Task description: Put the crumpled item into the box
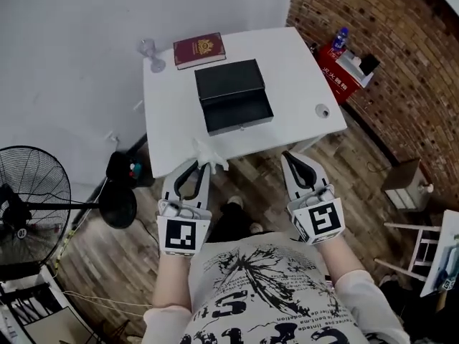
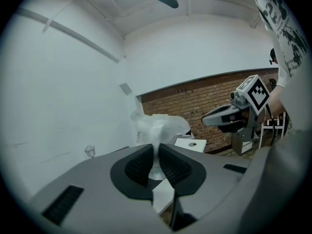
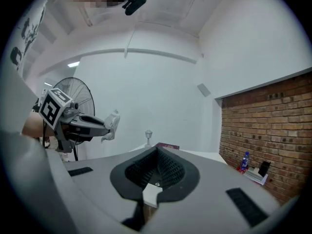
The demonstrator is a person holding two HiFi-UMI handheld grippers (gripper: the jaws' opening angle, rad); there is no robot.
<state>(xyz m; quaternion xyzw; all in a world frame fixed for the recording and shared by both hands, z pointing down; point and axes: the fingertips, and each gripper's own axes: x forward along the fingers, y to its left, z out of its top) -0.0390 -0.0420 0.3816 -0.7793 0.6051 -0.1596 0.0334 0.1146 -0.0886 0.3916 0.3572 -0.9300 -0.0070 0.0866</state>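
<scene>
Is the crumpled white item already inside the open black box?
No, the left gripper holds the crumpled white item short of the open black box.

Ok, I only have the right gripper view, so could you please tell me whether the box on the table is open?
Observer: Yes, the black box stands open and looks empty inside.
Operator: Thank you. Is the white crumpled item properly gripped?
Observer: The left gripper view shows the left gripper closed on the crumpled item, which bulges out beyond the jaws.
Operator: And where is it relative to the box?
Observer: In the head view it shows at the near edge of the table, short of the box.
</scene>
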